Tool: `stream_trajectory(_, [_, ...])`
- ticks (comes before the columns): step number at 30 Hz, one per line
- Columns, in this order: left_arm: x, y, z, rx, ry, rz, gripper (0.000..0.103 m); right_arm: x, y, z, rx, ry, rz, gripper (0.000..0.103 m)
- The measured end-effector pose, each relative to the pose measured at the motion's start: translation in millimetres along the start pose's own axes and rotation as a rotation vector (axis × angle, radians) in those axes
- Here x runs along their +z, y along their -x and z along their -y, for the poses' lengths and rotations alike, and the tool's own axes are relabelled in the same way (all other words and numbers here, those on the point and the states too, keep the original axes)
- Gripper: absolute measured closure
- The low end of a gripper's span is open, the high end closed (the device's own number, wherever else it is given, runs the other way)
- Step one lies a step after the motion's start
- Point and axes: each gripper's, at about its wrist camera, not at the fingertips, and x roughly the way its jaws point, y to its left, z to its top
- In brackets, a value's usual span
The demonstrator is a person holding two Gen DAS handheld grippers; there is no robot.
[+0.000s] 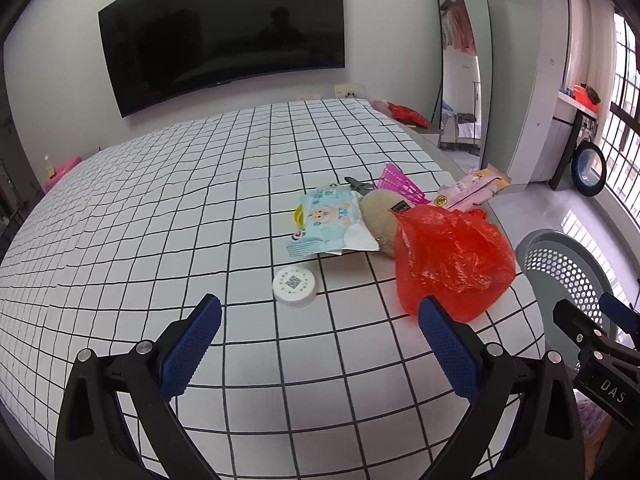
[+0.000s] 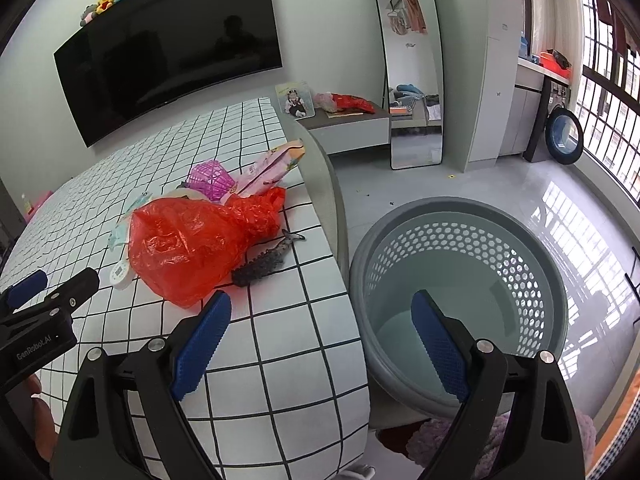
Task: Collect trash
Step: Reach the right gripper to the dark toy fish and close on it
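1. Bedroom setting: white bed cover (image 1: 160,216) with a black grid, dark wall-mounted television (image 1: 224,36) behind, tall mirror (image 1: 464,68) leaning against the wall, glossy grey floor (image 2: 472,184) to the right.
2. Left gripper (image 1: 320,316) hovered above the bed cover, blue-padded jaws spread wide, nothing between them.
3. Just beyond its jaws lay a white round cap (image 1: 295,285) printed with a square code.
4. Right gripper (image 2: 322,318) likewise stood wide open and empty, left finger above the bed's edge, right finger above the grey perforated basket (image 2: 520,264).
5. Basket sat on the floor just beside the bed, its inside apparently empty.
6. Near the bed's right edge sat a crumpled red plastic bag (image 1: 448,260), largest item of the trash pile.
7. Touching the bag's left side: a beige rounded object (image 1: 378,216), partly hidden, and a pale blue wipes packet (image 1: 332,220) with a cartoon figure.
8. Behind these: a pink plastic mesh piece (image 1: 400,186) and a pink snack wrapper (image 1: 472,188).
9. Seen from the right wrist only, a dark bumpy strip (image 2: 264,262) lay beside the bag, nearer the bed's edge.
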Motion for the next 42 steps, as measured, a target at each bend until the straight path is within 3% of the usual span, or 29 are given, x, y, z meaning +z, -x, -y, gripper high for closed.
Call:
stream_trajectory(7, [-5.1, -7.2, -22.5, 0.040, 0.026, -0.013, 0.006, 2.4, -7.6, -17.8, 0.021, 0.036, -0.010, 0.016])
stream_trajectory(18, [-9.8, -25.4, -42.1, 0.065, 0.052, -0.049, 0.006, 9.3, -44.9, -21.3, -0.030, 0.039, -0.092, 0.016])
stream_trajectory(28, [-7.3, -40.5, -43.2, 0.053, 0.055, -0.076, 0.006, 20.5, -80.0, -26.2, -0.013, 0.052, -0.177, 0.016])
stream_trajectory(42, [-9.2, -51.2, -52.9, 0.048, 0.079, -0.104, 0.006, 29.7, -105.3, -44.8, -0.054, 0.099, -0.189, 0.016])
